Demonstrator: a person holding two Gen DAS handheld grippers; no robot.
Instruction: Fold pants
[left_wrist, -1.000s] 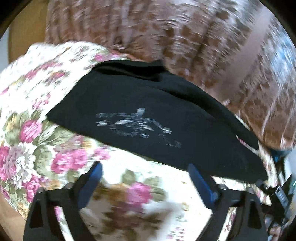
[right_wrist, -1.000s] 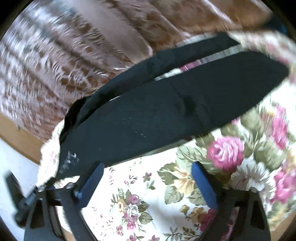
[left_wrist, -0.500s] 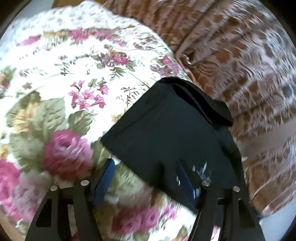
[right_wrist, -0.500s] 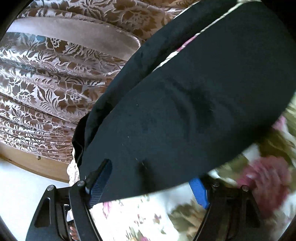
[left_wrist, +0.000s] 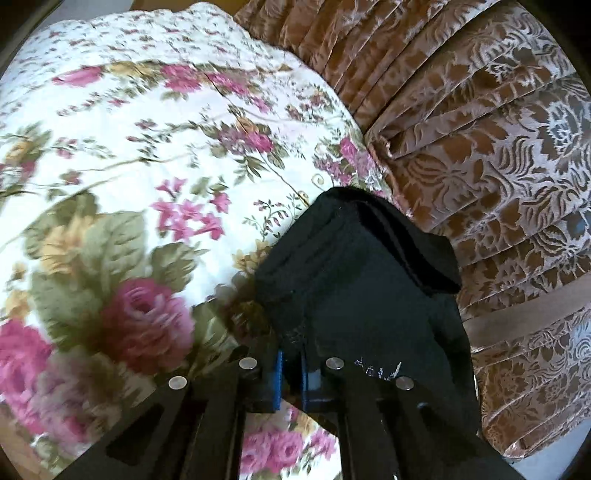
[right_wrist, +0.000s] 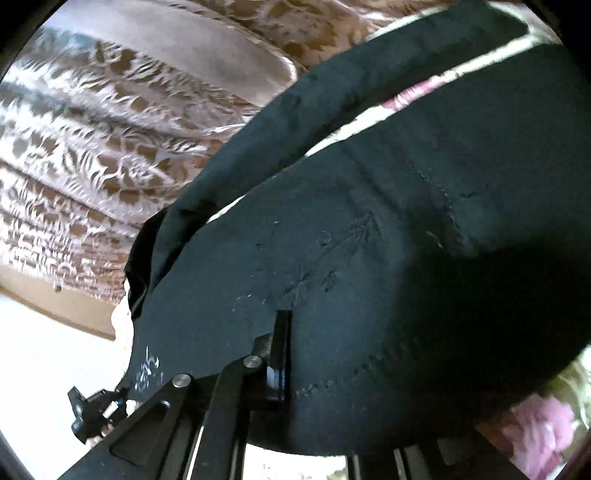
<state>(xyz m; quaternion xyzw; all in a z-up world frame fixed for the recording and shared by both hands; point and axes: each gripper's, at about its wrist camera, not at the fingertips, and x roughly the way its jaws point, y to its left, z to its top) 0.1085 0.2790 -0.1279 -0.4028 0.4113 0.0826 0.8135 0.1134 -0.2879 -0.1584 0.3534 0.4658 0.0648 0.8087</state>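
Observation:
The black pants lie on a floral bedspread, with a small white print near their edge. My left gripper is shut on the near edge of the pants, blue pads pinching the cloth. In the right wrist view the pants fill most of the frame and drape over my right gripper. Its left finger presses against the cloth; the right finger is hidden under the fabric. One pant leg runs off toward the upper right.
A brown patterned curtain hangs close behind the bed, also in the right wrist view. The bedspread spreads wide to the left. A wooden strip and a pale wall sit at the lower left of the right wrist view.
Both grippers moved in from the open bedspread onto the pants' near edge and closed from wide open. The cloth now bunches at the left pads and covers the right gripper.

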